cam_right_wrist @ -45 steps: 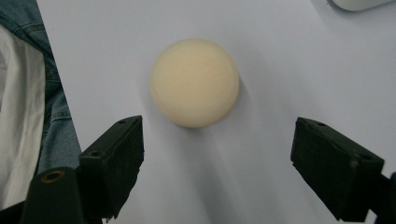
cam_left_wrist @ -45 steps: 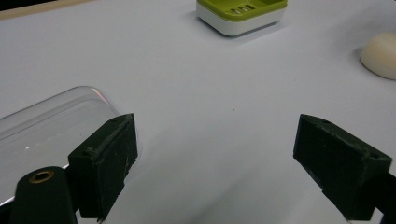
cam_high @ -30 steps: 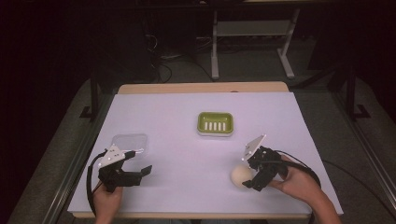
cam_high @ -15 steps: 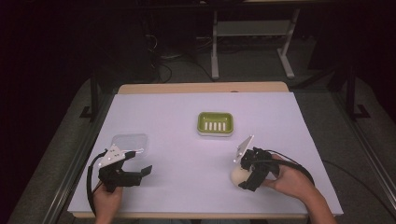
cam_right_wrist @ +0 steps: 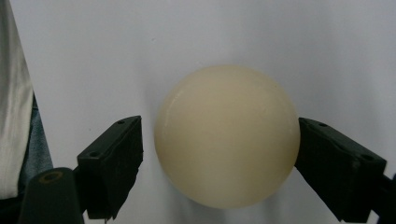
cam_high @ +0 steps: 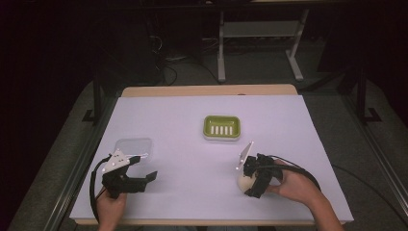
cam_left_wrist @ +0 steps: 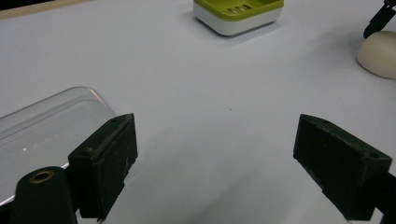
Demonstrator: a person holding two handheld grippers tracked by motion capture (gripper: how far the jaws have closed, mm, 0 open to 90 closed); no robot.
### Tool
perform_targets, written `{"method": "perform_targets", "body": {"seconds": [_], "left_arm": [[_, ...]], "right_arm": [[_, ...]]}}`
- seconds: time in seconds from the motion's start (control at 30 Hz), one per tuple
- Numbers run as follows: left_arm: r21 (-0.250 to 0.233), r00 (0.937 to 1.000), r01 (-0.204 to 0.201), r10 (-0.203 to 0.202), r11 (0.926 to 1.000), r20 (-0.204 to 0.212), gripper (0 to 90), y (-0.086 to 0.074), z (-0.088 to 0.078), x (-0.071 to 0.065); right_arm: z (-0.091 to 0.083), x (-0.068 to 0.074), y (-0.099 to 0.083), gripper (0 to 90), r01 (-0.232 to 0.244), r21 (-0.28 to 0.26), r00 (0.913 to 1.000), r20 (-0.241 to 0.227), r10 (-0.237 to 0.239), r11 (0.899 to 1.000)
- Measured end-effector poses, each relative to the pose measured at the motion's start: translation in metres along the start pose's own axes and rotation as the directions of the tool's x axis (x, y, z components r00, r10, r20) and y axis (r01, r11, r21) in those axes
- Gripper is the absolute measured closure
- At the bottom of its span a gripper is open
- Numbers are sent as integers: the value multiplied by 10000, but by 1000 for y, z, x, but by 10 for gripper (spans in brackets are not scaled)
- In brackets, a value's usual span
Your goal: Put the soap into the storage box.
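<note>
A round cream soap bar (cam_high: 242, 182) (cam_right_wrist: 227, 135) lies on the white table near the front right. My right gripper (cam_high: 250, 180) (cam_right_wrist: 219, 149) is open and straddles it from above. One jaw sits on each side, with a narrow gap at the left jaw and the right jaw at the soap's edge. My left gripper (cam_high: 145, 167) (cam_left_wrist: 215, 158) rests open at the front left with nothing between its jaws. A clear plastic lid (cam_high: 133, 146) (cam_left_wrist: 46, 121) lies just beyond its left jaw. The soap bar (cam_left_wrist: 379, 46) also shows far right in the left gripper view.
A green and white soap dish (cam_high: 221, 127) (cam_left_wrist: 238, 11) with slots sits at the table's middle. A wooden strip (cam_high: 207, 90) borders the far edge. Metal stand legs (cam_high: 221, 53) rise behind the table. A white sleeve (cam_right_wrist: 14, 107) shows at the left of the right gripper view.
My right gripper has shifted left and tipped down over the soap, so its jaws now stand on both sides of it. The left gripper has stayed where it was.
</note>
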State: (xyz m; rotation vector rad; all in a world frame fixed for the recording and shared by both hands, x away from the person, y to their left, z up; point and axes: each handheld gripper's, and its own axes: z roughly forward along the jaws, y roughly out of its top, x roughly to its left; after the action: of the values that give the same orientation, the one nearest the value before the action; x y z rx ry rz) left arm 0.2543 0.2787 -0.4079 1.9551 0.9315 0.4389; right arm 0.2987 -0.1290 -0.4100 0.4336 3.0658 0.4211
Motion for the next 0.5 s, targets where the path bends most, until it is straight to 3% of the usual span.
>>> {"method": "perform_targets", "body": {"seconds": [0.5], "left_arm": [[-6, 10000, 18, -18, 10000, -15, 131, 0, -1, 1]], "right_arm": [[8, -1, 6, 182, 233, 460, 9997, 41, -235, 9987]]}}
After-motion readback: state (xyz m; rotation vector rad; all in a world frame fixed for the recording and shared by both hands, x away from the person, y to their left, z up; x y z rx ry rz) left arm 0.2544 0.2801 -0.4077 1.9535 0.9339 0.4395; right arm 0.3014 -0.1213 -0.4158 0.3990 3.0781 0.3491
